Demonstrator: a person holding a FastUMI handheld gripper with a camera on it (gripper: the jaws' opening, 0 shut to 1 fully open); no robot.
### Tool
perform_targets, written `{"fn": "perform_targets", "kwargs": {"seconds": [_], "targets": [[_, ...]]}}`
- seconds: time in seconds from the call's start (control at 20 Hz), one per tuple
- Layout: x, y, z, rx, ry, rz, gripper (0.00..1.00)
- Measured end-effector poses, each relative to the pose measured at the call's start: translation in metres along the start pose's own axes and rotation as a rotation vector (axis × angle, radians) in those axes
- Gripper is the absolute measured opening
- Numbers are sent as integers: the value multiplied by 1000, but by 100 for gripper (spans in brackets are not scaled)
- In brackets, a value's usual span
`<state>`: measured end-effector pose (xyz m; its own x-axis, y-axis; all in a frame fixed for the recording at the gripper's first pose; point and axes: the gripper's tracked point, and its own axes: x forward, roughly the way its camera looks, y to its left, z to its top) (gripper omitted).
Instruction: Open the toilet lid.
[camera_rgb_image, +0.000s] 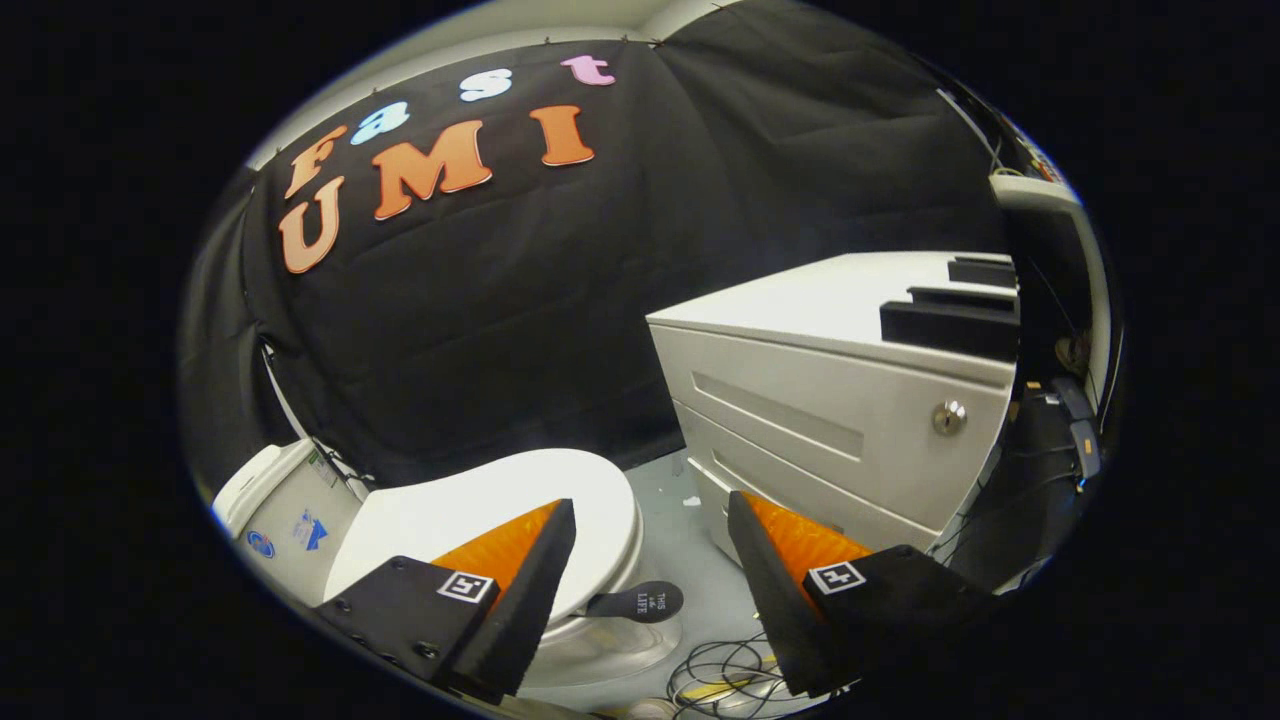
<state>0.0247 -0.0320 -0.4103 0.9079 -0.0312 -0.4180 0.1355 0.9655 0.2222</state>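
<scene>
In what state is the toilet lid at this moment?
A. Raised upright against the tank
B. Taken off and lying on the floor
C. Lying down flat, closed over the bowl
C: the toilet lid lies flat over the bowl, and the open gripper grips nothing, its fingers spread apart above it.

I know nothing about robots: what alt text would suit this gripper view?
An open gripper hovers above a white toilet whose lid is down, one finger over the lid. A white drawer cabinet stands beyond, cables on the floor.
</scene>
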Motion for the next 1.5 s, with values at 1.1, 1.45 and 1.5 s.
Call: {"fn": "perform_targets", "kwargs": {"seconds": [1.1,1.45,1.5], "targets": [[15,-1,-119,752,277,87,77],[24,12,-118,848,302,126,45],[24,10,-119,849,313,119,45]]}}
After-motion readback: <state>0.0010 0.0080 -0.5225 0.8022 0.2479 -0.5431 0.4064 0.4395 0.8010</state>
